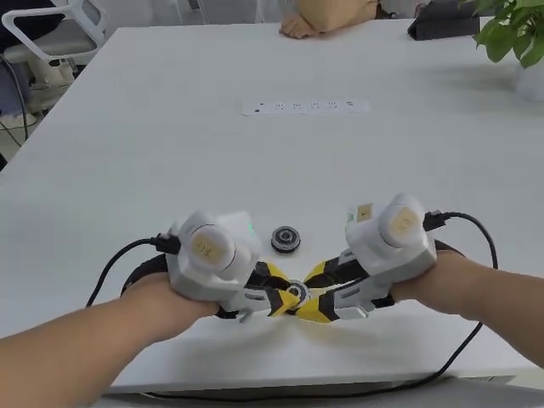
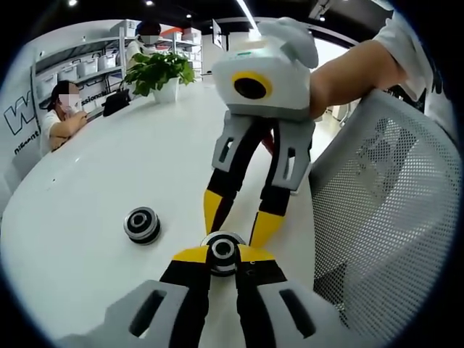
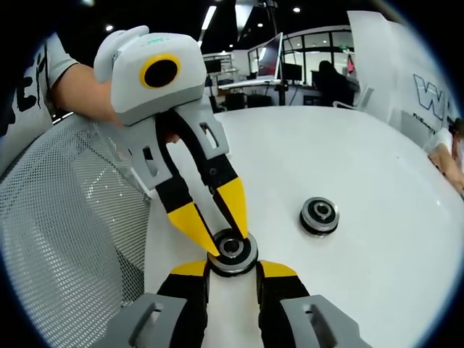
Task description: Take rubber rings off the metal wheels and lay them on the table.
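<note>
A small metal wheel with a black rubber ring is held just above the white table, near its front edge. My left gripper comes in from the left and my right gripper from the right, both closed on this wheel. In the left gripper view the wheel sits between my left gripper's yellow tips, with the right gripper clamping its far side. The right gripper view has the wheel in my right gripper. A second ringed wheel lies flat on the table behind.
A white power strip lies mid-table. A potted plant stands at the far right, and a person's hands rest on the far edge. A mesh chair is behind the front edge. Cables trail from both grippers.
</note>
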A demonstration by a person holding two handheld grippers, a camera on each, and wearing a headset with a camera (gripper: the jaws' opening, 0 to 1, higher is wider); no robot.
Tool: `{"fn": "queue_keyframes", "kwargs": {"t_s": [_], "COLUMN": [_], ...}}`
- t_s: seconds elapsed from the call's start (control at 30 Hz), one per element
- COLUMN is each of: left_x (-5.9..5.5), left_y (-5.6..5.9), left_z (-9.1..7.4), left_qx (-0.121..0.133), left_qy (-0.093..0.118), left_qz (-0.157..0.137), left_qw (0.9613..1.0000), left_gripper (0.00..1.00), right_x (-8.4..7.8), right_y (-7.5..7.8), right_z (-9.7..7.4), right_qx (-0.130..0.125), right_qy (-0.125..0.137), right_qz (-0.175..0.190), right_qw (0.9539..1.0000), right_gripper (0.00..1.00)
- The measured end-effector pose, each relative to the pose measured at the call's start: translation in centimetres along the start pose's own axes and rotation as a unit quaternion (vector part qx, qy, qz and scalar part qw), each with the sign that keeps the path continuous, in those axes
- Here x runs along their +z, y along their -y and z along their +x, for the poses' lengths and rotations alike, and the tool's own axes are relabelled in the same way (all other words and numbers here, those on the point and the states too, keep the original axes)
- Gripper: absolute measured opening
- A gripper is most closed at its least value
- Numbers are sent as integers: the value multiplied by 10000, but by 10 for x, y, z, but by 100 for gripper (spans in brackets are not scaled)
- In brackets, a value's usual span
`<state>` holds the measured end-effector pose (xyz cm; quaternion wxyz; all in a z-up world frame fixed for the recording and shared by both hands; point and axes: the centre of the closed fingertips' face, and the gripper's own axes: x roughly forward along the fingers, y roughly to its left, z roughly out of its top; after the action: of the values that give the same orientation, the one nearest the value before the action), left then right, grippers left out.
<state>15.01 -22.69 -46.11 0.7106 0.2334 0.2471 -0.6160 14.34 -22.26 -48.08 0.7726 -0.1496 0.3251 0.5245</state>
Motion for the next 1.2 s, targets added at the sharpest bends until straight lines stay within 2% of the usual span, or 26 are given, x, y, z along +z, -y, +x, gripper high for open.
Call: {"fn": "queue_keyframes", "kwargs": {"t_s": [0.4, 1.2], "left_x": [0, -1], "left_y": [0, 1], "left_z": [0, 0], "left_qx": [33, 89], "left_qy": [38, 94], "left_qz": [-33, -47], "left_qw": [10000, 9999], "left_gripper": [7, 7], "right_x": [-5, -8], "right_y": [0, -1], "right_z": [-7, -9], "right_qx": [-39, -14], "right_qy": [39, 83], "right_qz": [191, 662], "right_qw": [9998, 9978], "right_gripper": [14, 0]}}
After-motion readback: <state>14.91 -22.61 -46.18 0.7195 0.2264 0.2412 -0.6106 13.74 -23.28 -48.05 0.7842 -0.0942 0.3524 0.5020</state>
